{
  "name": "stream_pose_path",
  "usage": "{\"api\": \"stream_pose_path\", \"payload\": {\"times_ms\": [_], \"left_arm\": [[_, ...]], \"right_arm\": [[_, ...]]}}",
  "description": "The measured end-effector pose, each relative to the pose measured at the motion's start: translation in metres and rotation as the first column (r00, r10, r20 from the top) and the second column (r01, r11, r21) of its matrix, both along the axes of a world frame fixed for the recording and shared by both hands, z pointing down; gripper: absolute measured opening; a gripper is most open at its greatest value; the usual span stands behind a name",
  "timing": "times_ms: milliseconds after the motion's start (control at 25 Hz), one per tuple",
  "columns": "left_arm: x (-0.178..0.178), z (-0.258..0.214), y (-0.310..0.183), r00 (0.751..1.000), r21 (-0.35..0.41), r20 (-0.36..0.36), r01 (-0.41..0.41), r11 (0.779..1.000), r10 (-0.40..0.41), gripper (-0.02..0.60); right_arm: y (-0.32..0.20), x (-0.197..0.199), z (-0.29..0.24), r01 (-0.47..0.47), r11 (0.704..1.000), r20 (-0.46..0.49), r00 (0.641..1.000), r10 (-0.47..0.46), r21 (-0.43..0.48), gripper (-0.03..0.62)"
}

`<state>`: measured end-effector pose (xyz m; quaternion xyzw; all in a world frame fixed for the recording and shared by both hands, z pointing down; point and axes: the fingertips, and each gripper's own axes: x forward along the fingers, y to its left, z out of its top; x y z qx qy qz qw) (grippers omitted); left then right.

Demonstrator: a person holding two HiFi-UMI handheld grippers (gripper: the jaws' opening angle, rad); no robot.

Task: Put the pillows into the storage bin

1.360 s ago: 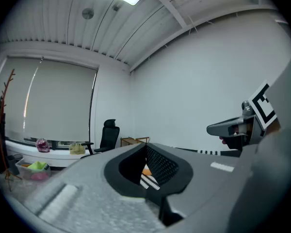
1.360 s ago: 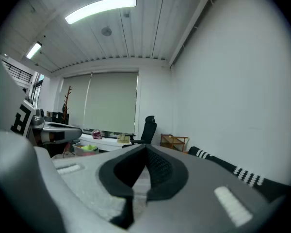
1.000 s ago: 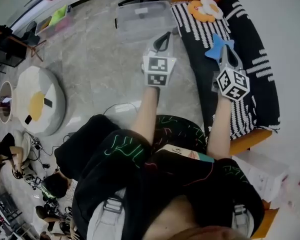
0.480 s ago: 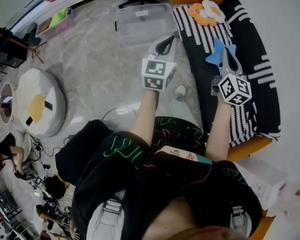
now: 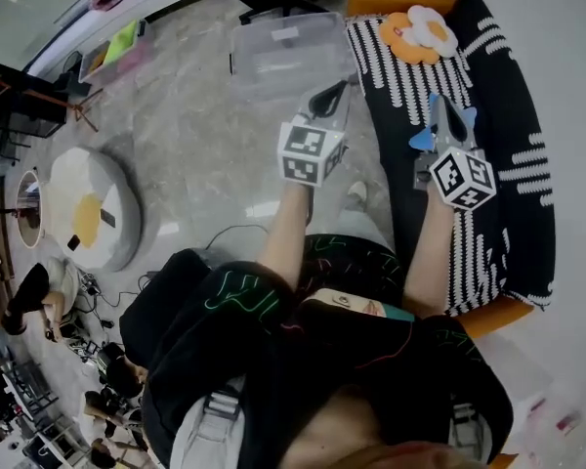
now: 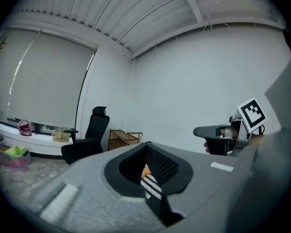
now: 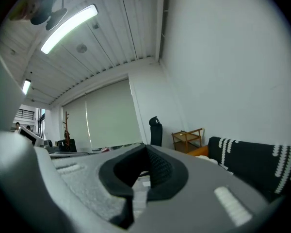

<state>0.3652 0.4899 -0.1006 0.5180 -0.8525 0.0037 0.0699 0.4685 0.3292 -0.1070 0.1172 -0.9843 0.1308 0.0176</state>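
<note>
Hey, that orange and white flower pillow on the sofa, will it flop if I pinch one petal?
Probably floppy: the flower pillow looks plush, with separate rounded petals, so the rest would likely droop from a one-petal pinch. It is likely light for its size, being stuffed fabric. Lying flat on the sofa, it should not roll.

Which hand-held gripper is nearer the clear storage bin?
Left. The left hand-held gripper is by the near corner of the storage bin; the right hand-held gripper is farther, over the blue pillow.
</note>
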Motion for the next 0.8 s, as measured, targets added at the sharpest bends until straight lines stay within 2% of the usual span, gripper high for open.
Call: {"api": "stream_pose_path", "payload": {"times_ms": [200,480,800], "left_arm": [[-0.047,0.009,-0.064,0.999,-0.027,-0.033,0.022,0.999,-0.023,0.009],[-0.085,0.022,-0.163,0.999,-0.079,-0.041,-0.023,0.997,0.02,0.009],[-0.117,0.005,-0.215,1.0,-0.104,0.008,-0.025,0.994,0.026,0.009]], "right_arm": [[-0.072,-0.042,0.019,-0.026,0.999,-0.031,0.999,0.024,-0.046,0.003],[-0.181,-0.081,0.034,-0.092,0.993,-0.046,0.995,0.088,-0.076,0.003],[-0.227,-0.114,0.027,-0.079,0.994,-0.022,0.997,0.077,-0.077,0.003]]}}
